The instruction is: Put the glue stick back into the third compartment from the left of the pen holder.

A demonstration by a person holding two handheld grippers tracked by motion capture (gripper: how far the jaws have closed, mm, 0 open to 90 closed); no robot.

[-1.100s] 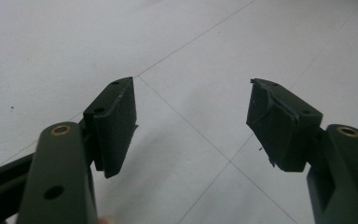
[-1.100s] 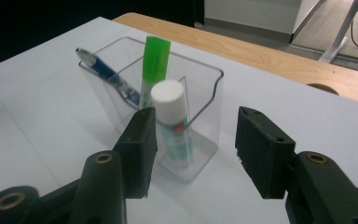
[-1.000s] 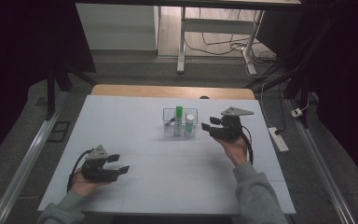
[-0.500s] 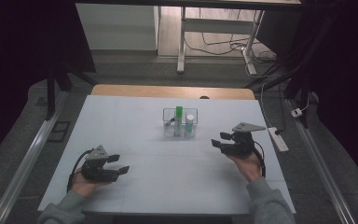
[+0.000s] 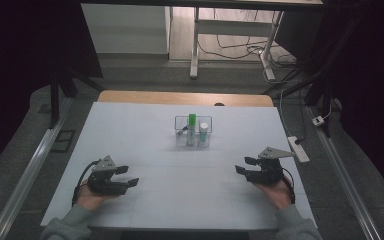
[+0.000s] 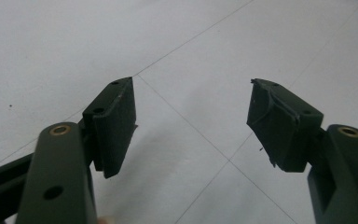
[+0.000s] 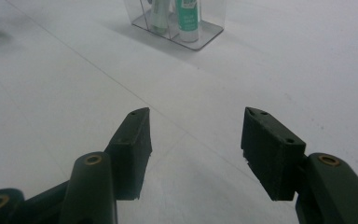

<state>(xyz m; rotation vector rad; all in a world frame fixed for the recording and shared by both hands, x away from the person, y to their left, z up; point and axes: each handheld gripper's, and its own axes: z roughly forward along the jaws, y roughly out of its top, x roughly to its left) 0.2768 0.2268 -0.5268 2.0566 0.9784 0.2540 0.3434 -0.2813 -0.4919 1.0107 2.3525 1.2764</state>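
Observation:
A clear plastic organizer box point(image 5: 180, 138) stands at the middle of the white table, holding a green-capped tube point(image 5: 192, 127) and a white-capped tube point(image 5: 203, 133). The box point(image 7: 205, 35) also sits at the top of the right gripper view. My left gripper point(image 5: 127, 176) rests low at the table's front left, open, with bare table between its jaws point(image 6: 193, 114). My right gripper point(image 5: 244, 165) is at the front right, open and empty point(image 7: 196, 135), pointing toward the box from a distance.
The white table point(image 5: 145, 135) has a wooden strip point(image 5: 180, 97) along its far edge. A power strip point(image 5: 299, 149) lies on the floor off the right edge. Metal rails run along both sides.
My right gripper has pulled back from beside the box toward the front right of the table. The left gripper has stayed put.

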